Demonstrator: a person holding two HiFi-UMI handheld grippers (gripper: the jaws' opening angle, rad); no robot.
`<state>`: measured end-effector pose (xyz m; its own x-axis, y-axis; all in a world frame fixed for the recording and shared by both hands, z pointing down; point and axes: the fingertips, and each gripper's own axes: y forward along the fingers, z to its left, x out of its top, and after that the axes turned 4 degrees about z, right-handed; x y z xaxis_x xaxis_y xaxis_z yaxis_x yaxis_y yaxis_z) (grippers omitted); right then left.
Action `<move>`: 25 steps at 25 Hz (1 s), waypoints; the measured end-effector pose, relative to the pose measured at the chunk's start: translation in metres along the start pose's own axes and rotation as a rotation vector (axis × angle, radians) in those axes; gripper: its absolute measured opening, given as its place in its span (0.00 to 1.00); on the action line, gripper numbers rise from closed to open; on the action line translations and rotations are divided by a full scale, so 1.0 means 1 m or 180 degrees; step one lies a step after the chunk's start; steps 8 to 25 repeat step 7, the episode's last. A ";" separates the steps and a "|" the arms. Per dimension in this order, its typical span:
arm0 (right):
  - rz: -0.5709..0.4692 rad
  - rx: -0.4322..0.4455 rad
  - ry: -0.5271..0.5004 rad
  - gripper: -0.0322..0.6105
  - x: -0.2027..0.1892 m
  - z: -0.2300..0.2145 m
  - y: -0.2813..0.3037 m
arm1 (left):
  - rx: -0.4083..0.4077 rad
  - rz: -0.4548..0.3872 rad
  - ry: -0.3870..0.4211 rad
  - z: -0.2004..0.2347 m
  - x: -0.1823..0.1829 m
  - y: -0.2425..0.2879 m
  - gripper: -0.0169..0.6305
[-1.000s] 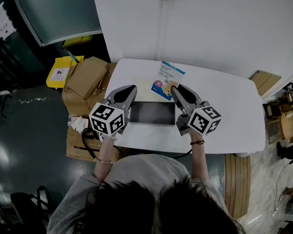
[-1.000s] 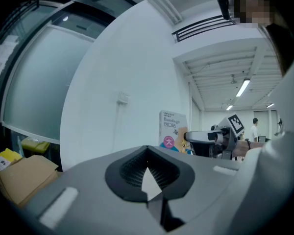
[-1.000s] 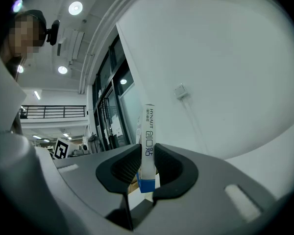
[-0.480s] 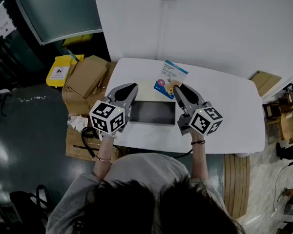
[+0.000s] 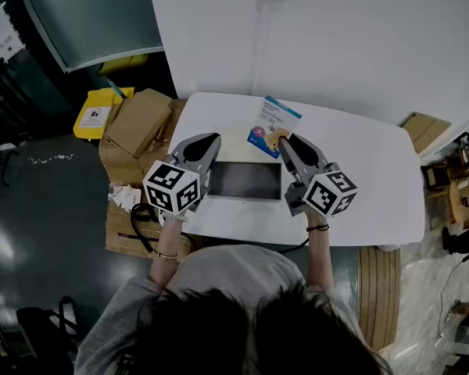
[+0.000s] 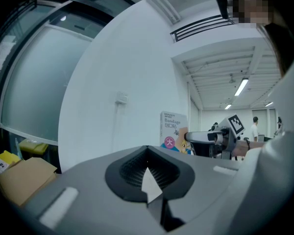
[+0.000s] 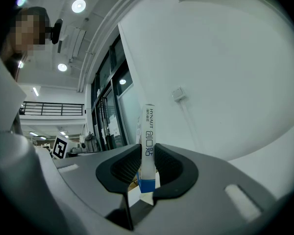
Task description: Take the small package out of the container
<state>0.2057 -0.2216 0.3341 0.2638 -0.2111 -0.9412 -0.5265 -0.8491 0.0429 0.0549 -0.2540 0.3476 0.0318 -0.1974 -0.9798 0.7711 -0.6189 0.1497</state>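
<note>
The person's left grey two-jaw gripper (image 5: 205, 141) with its marker cube points toward 1 o'clock, jaws together on nothing. The right grey two-jaw gripper (image 5: 285, 141) points toward 11 o'clock, its jaws clamped on a thin white-and-blue package (image 5: 272, 123) held upright. Both bare forearms (image 5: 166, 244) reach forward from the torso at 6 o'clock.

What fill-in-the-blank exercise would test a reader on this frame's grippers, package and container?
The right gripper is ___ on the bandage package.
The left gripper, jaws together, holds ___.
The grey container sits ___ the two grippers.
Missing words: shut; nothing; between.
</note>
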 end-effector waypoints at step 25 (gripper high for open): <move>-0.0007 -0.0012 0.0000 0.21 -0.001 -0.003 0.002 | -0.0005 0.0005 -0.0002 0.002 -0.002 0.002 0.01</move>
